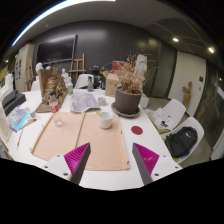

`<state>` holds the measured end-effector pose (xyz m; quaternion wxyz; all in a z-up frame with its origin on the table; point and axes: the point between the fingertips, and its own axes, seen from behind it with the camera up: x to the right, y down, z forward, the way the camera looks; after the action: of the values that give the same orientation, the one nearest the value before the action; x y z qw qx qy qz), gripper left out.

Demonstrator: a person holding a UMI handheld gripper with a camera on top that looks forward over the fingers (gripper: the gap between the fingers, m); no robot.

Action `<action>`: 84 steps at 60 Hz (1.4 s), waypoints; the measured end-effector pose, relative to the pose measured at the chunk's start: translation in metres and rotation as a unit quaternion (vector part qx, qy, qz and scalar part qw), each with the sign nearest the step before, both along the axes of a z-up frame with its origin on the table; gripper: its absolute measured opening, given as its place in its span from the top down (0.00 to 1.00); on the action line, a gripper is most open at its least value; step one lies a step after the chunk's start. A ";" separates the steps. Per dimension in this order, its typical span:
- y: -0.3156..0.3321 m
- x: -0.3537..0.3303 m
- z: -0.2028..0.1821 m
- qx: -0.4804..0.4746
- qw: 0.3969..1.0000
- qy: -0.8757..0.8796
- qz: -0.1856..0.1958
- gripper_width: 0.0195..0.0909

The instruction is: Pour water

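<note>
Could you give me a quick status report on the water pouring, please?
Gripper open, empty, above the table mat. White cup stands beyond the fingers, untouched. Potted plant close behind it.

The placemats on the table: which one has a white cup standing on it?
The right-hand placemat, just ahead of the open fingers; the white cup stands at its far end. The left placemat carries none.

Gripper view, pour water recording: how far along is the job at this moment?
Nothing looks done yet. The gripper is open and empty, held above the near edge of the white table. The white cup stands untouched beyond the fingers, next to the potted plant. Left to do: reach and grasp a vessel, then pour. Which vessel holds the water cannot be told.
</note>
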<state>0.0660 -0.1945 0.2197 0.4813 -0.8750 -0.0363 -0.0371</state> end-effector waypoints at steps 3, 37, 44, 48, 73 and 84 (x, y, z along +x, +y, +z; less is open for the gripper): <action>0.000 -0.007 -0.001 -0.005 1.000 0.000 0.004 0.07; 0.072 -0.289 -0.048 0.017 0.998 0.019 0.065 0.08; 0.109 -0.330 -0.068 0.032 0.996 0.034 0.079 0.08; 0.138 -0.342 -0.080 0.042 0.995 0.039 0.078 0.08; 0.296 -0.384 -0.138 0.084 0.992 0.070 0.067 0.25; 0.324 -0.386 -0.149 0.099 0.991 0.066 0.057 0.65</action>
<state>-0.3202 0.1296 0.0711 0.5680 -0.8202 -0.0503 0.0452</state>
